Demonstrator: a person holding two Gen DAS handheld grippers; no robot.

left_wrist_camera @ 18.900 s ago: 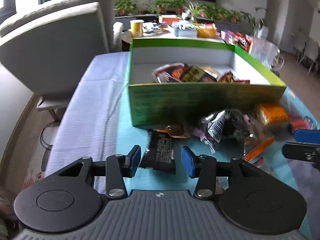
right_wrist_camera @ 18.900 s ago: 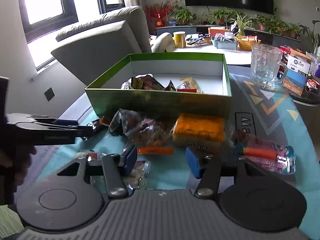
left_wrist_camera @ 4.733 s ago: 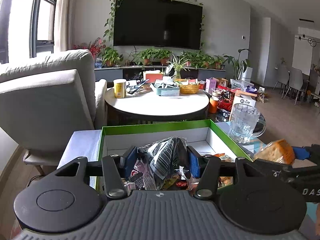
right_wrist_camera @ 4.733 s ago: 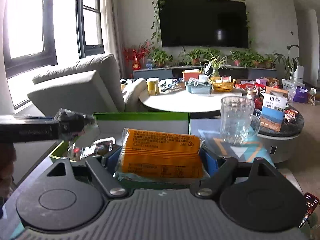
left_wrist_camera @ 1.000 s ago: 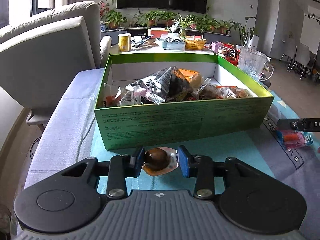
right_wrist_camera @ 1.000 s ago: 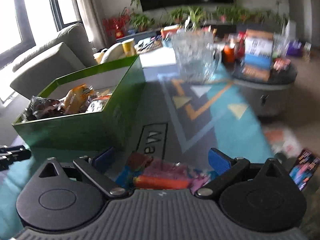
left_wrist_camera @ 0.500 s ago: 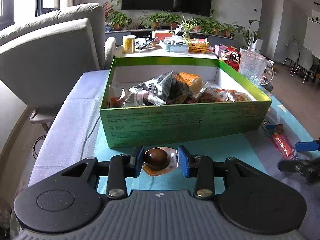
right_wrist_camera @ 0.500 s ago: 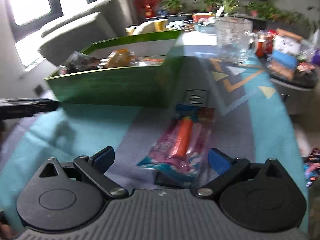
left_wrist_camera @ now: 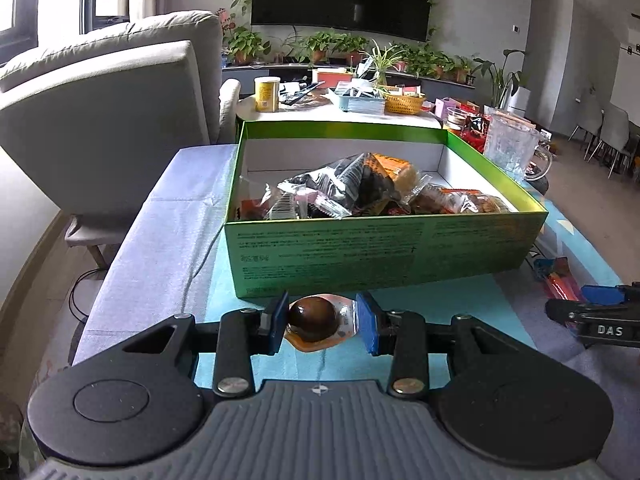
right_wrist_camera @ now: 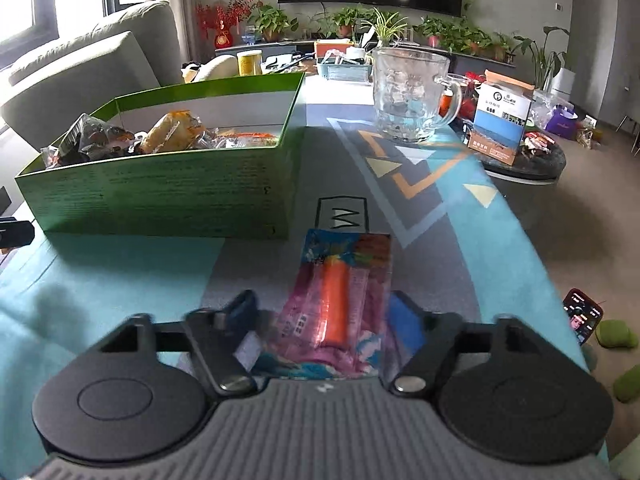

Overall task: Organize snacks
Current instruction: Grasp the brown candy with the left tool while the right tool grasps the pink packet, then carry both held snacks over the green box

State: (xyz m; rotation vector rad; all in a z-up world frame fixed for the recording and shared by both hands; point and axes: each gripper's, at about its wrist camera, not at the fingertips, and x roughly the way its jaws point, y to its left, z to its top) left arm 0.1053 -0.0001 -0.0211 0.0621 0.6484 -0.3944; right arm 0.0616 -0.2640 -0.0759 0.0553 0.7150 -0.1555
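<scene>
Motion blur is smearing the right gripper (right_wrist_camera: 320, 320), fingers apart, straddling the pink sausage packet (right_wrist_camera: 336, 308). The left gripper (left_wrist_camera: 322, 322) is clamping the packaged brown egg (left_wrist_camera: 314, 318) before the green box (left_wrist_camera: 380, 252).

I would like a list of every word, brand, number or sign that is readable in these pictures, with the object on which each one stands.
"DAS": white letters on the right gripper, at the edge of the left wrist view; cut off there.
"M" in a black rectangle: on the table mat.
Green box, front wall: small print, too small to read.
Sausage snack packet: print blurred.
Blue and orange carton: round logo and text, too small.
Egg packet: unreadable.
</scene>
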